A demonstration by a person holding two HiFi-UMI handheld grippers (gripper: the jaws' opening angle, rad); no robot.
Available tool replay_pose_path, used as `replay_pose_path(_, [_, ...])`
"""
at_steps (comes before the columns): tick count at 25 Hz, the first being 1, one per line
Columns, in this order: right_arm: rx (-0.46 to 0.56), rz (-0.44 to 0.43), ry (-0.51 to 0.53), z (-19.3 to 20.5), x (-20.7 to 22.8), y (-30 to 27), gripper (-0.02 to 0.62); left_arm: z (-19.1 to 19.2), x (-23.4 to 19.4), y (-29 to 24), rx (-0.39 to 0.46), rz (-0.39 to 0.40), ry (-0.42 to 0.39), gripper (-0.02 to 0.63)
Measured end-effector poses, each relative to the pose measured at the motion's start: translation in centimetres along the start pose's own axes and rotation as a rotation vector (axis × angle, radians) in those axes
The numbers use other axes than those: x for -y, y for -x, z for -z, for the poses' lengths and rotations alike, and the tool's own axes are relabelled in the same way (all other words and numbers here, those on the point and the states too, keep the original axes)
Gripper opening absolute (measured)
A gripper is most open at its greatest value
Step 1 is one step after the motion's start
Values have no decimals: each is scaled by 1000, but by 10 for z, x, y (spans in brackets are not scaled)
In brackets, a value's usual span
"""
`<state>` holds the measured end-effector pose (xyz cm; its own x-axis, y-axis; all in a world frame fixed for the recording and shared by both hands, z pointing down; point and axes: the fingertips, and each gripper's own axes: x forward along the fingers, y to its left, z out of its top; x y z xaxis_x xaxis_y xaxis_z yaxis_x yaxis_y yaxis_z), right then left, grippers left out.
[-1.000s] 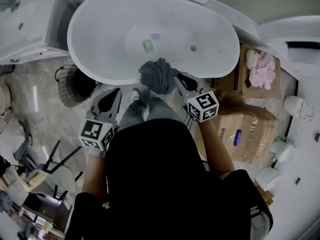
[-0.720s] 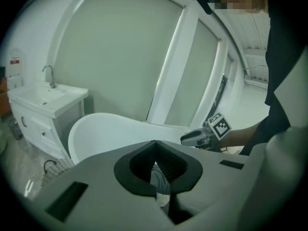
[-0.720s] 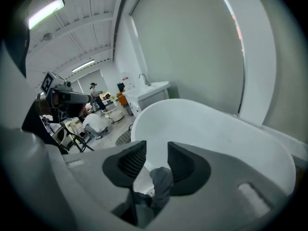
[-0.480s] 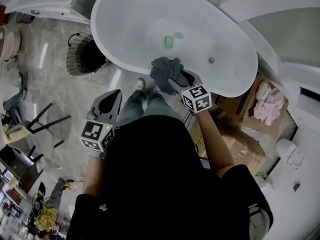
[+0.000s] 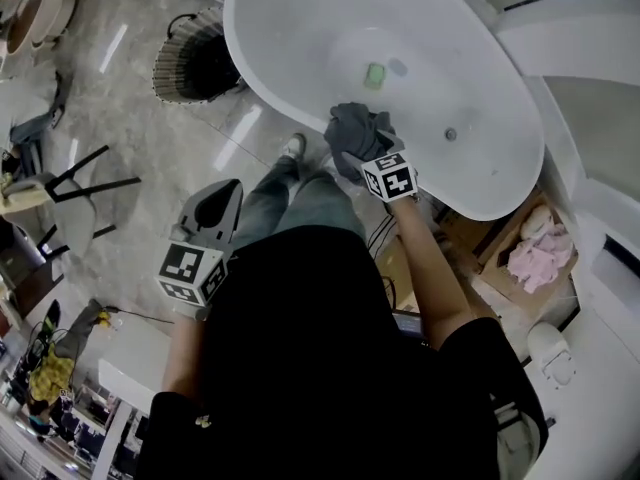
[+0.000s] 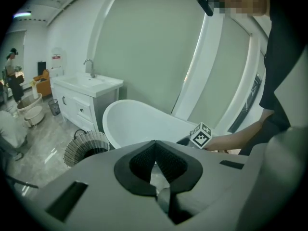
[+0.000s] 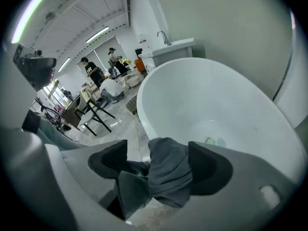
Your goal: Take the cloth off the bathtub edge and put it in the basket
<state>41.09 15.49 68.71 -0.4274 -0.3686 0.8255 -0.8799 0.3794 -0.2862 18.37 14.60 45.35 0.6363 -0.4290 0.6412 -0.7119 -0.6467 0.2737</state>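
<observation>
Head view, surroundings: basket on the floor far left, just beside bathtub; chair left; cardboard box right, holding pink fabric.
Head view, cloth: grey cloth lies on the near tub rim, apart from the basket.
Head view, tub contents: small green item.
Left gripper view: left gripper jaws closed on each other; basket interior dark, contents unreadable.
Right gripper view: right gripper jaws spread, just been opening; cloth between them.

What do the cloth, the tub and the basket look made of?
Cloth: soft grey fabric, matte, bunched in folds. Tub: smooth glossy white, probably acrylic or ceramic; can't tell which. Basket: pale woven ribs, likely wicker or wire, dark inside.
</observation>
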Motion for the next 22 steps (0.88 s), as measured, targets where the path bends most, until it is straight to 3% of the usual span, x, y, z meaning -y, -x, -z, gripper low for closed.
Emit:
replay_pose_path(14, [-218, 36, 139, 48, 26, -102, 439, 52, -19, 13, -48, -111, 77, 12])
replay_pose_path(22, [-320, 5, 176, 76, 31, -136, 439, 64, -17, 13, -59, -125, 93, 12])
